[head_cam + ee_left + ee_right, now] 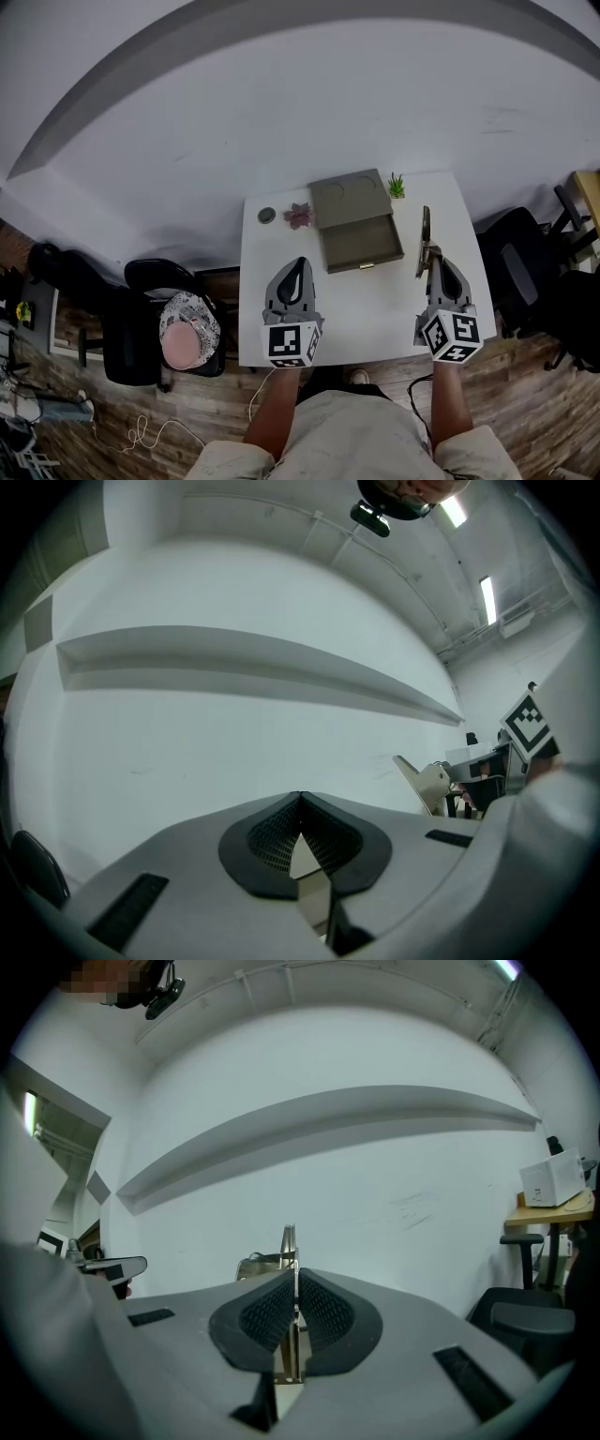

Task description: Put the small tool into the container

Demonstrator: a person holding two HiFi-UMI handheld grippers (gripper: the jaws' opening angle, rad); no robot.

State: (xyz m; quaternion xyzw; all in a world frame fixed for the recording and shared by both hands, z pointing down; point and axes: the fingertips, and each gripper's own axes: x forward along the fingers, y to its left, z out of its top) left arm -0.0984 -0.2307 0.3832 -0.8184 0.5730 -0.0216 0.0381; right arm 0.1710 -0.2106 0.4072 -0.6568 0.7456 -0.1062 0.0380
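An olive-grey container (pixel 349 195) stands at the back of the white table (pixel 375 314), its drawer (pixel 361 242) pulled open toward me. My right gripper (pixel 434 258) is to the right of the drawer, shut on a small flat metal tool (pixel 425 234) that sticks out past its tips toward the wall. In the right gripper view the tool (pixel 289 1241) stands edge-on between the pads of that gripper (pixel 292 1274). My left gripper (pixel 298 262) is left of the drawer, shut with nothing in it (pixel 300 799). The tool (pixel 422 782) also shows at the right of the left gripper view.
A small green plant (pixel 397 185) stands right of the container. A dark disc (pixel 267 216) and a mauve crumpled item (pixel 299 217) lie to its left. A chair with a pink-lined thing (pixel 187 333) is left of the table, a black office chair (pixel 520 262) right.
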